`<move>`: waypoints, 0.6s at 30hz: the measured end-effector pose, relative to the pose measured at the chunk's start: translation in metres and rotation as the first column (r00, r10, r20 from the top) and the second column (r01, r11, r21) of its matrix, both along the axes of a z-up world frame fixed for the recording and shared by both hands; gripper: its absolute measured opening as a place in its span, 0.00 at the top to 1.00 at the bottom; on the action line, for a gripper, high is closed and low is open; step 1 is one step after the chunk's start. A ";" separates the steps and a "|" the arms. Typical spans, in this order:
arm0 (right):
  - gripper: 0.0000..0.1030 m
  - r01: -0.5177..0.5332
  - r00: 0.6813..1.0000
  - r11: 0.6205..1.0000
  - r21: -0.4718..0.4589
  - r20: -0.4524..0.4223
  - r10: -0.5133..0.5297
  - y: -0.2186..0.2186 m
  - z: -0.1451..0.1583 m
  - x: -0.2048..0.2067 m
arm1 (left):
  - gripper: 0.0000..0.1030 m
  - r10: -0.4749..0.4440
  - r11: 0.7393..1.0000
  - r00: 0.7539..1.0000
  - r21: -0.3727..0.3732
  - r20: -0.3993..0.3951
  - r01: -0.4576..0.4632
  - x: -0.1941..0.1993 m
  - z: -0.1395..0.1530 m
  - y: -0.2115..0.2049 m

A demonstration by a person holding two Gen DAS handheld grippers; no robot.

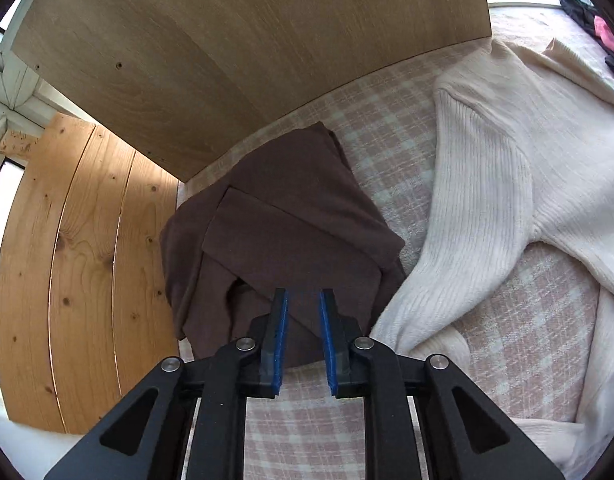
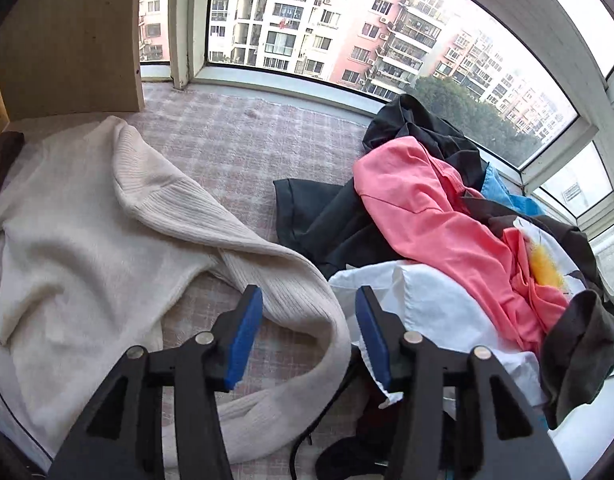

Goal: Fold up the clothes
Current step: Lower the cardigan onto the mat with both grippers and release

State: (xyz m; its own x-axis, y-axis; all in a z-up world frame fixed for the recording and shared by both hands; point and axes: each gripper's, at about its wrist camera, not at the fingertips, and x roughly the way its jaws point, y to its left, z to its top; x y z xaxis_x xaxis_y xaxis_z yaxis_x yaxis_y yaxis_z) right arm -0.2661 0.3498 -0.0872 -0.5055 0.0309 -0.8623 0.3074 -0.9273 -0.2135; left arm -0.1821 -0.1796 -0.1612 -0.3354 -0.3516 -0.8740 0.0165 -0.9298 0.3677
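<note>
1. 1 brown folded garment [image 1: 291,232].
2. 1 cream ribbed sweater [image 2: 87,240].
3. 1 pile of loose clothes [image 2: 467,248]; how many pieces it holds cannot be told.
4. 1 checked blanket [image 2: 243,136] under everything.
5. 2 tools: left tool [image 1: 303,300], right tool [image 2: 309,300].

You see a wooden board [image 1: 227,60] leaning beside pine planks [image 1: 87,260], a pink plaid blanket [image 2: 243,136], and apartment blocks [image 2: 347,28] beyond the window.

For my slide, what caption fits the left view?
Open blue-padded fingers above a folded brown garment beside a cream ribbed sweater.
</note>
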 end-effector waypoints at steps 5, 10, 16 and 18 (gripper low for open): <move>0.47 -0.210 0.970 0.967 -0.143 0.093 0.224 -0.080 -0.035 -0.021 | 0.79 -0.131 0.977 0.990 0.162 -0.046 0.137 -0.011 0.008 0.053; 0.47 -0.328 0.926 0.941 -0.081 0.169 0.337 -0.129 -0.086 -0.049 | 0.78 -0.209 0.959 0.977 0.190 -0.034 0.211 -0.041 -0.002 0.091; 0.90 -0.252 0.935 0.960 -0.123 0.227 0.274 -0.117 -0.098 -0.114 | 0.78 -0.208 0.960 0.978 0.189 -0.020 0.208 -0.050 -0.008 0.094; 0.89 -0.140 0.983 0.989 -0.052 0.109 0.145 -0.102 -0.084 -0.149 | 0.78 -0.197 0.960 0.980 0.197 -0.024 0.197 -0.051 -0.009 0.092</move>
State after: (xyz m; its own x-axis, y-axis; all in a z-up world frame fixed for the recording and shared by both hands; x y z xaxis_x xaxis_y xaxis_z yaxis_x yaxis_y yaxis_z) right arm -0.4146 0.2480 -0.1712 -0.4019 -0.0740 -0.9127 0.4571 -0.8799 -0.1299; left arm -0.2332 -0.0878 -0.1700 -0.3842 -0.0984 -0.9180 -0.1732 -0.9690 0.1764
